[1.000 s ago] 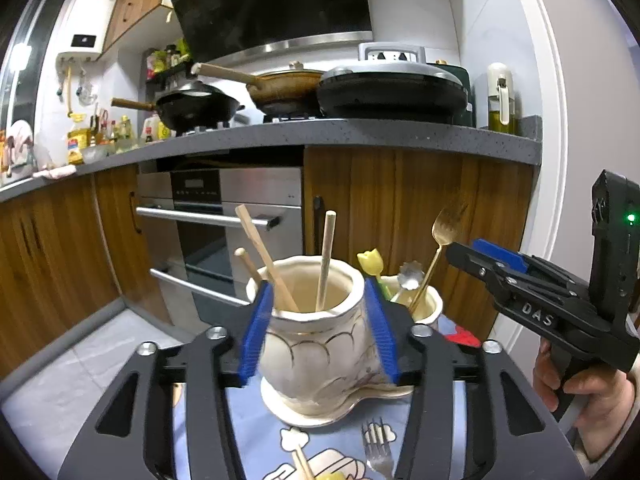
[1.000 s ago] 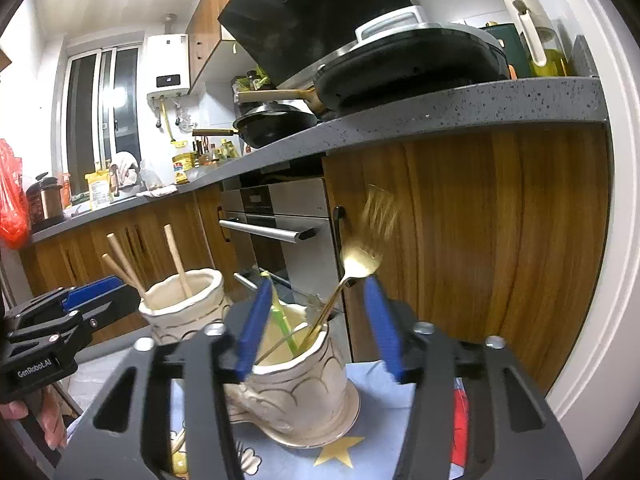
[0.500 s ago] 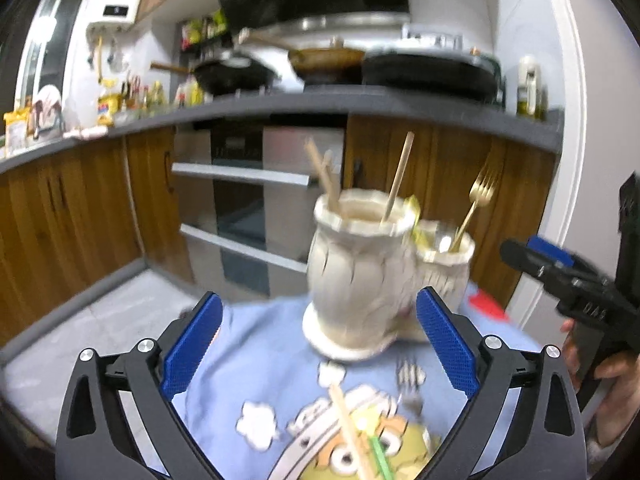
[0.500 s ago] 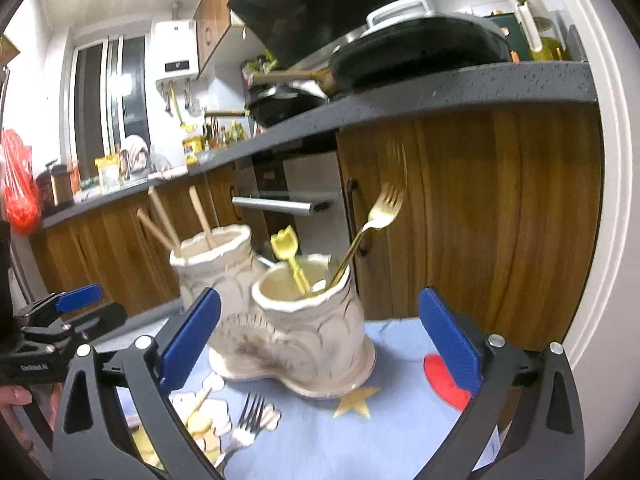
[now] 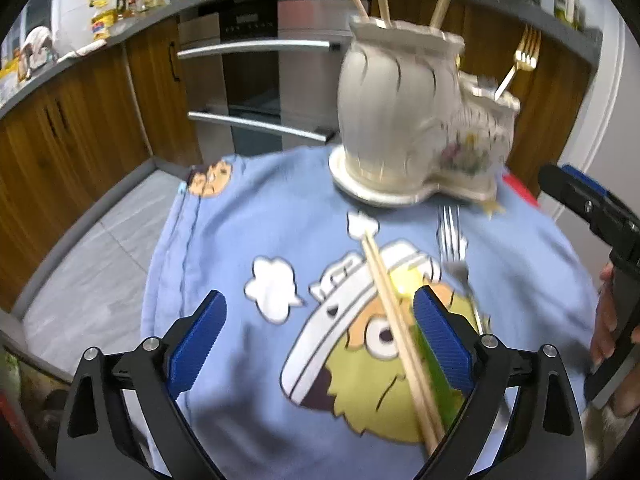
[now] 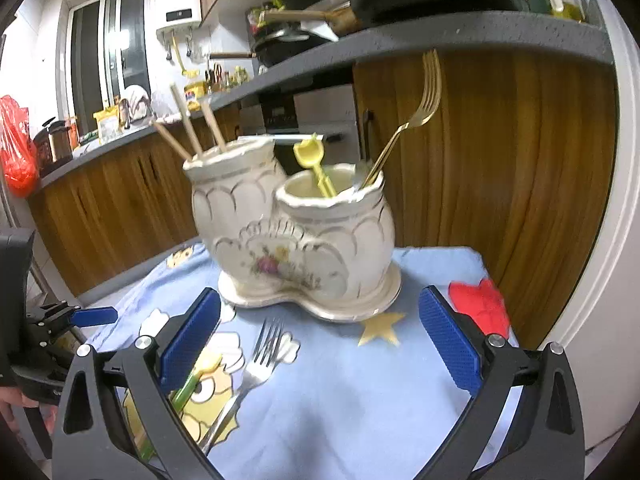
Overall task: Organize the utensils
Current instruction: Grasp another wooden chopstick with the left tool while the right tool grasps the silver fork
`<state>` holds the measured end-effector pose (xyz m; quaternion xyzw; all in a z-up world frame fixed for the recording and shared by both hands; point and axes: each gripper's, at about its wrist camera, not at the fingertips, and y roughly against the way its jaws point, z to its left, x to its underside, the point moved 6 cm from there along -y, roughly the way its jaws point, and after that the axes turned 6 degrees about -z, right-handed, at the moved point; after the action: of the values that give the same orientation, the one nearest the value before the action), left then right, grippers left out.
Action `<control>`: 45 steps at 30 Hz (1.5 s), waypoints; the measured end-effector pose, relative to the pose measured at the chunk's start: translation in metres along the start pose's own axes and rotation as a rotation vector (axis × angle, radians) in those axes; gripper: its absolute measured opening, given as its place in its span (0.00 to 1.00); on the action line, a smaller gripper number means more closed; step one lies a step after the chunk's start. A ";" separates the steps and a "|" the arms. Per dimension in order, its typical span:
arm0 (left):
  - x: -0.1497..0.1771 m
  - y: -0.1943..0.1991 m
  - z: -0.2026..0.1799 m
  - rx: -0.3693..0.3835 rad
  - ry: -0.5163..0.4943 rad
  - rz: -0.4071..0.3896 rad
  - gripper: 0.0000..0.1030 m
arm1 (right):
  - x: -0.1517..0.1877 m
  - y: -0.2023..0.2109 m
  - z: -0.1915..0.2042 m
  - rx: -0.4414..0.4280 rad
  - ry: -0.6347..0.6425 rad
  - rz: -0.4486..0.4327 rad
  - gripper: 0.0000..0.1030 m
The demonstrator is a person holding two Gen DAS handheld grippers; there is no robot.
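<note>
Both my tools empty, jaws wide: left tool [image 5: 316, 336] over chopsticks [image 5: 396, 328] on the tabletop cloth [image 5: 224, 248], right tool [image 6: 320, 340] near silver fork [image 6: 256, 364]. Picking step; next, close on chopsticks, drop into holder [image 6: 296, 236].

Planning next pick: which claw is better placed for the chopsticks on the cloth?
Left. The chopsticks lie between the open left claw pads, near its right pad. The open right claw faces the holder and the silver fork.
</note>
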<state>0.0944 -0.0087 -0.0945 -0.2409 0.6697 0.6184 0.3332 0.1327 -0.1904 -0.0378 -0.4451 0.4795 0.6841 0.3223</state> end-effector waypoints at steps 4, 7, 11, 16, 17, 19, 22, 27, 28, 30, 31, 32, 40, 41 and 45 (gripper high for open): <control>0.012 -0.006 -0.006 0.005 -0.026 0.051 0.77 | 0.009 -0.002 0.002 0.012 0.003 0.034 0.95; 0.017 -0.007 -0.014 0.012 -0.050 0.076 0.69 | 0.011 -0.003 0.001 0.013 -0.012 0.047 0.95; 0.020 -0.006 -0.020 0.019 -0.063 0.081 0.65 | 0.012 -0.002 0.000 0.015 -0.022 0.053 0.95; 0.020 -0.006 -0.021 0.026 -0.055 0.086 0.63 | 0.011 -0.004 0.001 0.012 -0.016 0.061 0.95; 0.020 -0.006 -0.022 0.028 -0.054 0.087 0.62 | 0.012 -0.004 0.002 0.011 -0.014 0.064 0.95; 0.019 -0.007 -0.023 0.021 -0.060 0.086 0.59 | 0.013 -0.006 0.003 0.010 -0.007 0.077 0.95; 0.018 -0.012 -0.029 0.002 -0.083 0.088 0.51 | 0.020 -0.012 0.008 -0.007 0.008 0.130 0.95; 0.015 -0.013 -0.028 0.017 -0.104 0.084 0.19 | 0.036 -0.022 0.021 -0.058 0.039 0.244 0.69; 0.015 -0.013 -0.025 0.022 -0.101 0.085 0.13 | 0.039 -0.023 0.022 -0.070 0.037 0.264 0.62; 0.014 -0.014 -0.019 0.041 -0.081 0.090 0.07 | 0.046 -0.025 0.022 -0.094 0.014 0.309 0.52; 0.014 -0.014 -0.017 0.051 -0.073 0.092 0.06 | 0.049 -0.025 0.023 -0.104 0.005 0.323 0.48; 0.013 -0.014 -0.016 0.063 -0.064 0.094 0.06 | 0.052 -0.026 0.025 -0.119 -0.004 0.342 0.43; 0.014 -0.013 -0.019 0.062 -0.083 0.087 0.06 | 0.067 -0.032 0.053 -0.119 0.078 0.416 0.27; 0.014 -0.013 -0.019 0.066 -0.079 0.087 0.06 | 0.070 -0.034 0.056 -0.117 0.081 0.431 0.27; 0.015 -0.013 -0.019 0.070 -0.084 0.085 0.06 | 0.070 -0.037 0.065 -0.072 0.181 0.419 0.18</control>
<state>0.0912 -0.0279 -0.1138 -0.1744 0.6860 0.6178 0.3424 0.1170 -0.1155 -0.1067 -0.4066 0.5637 0.7101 0.1129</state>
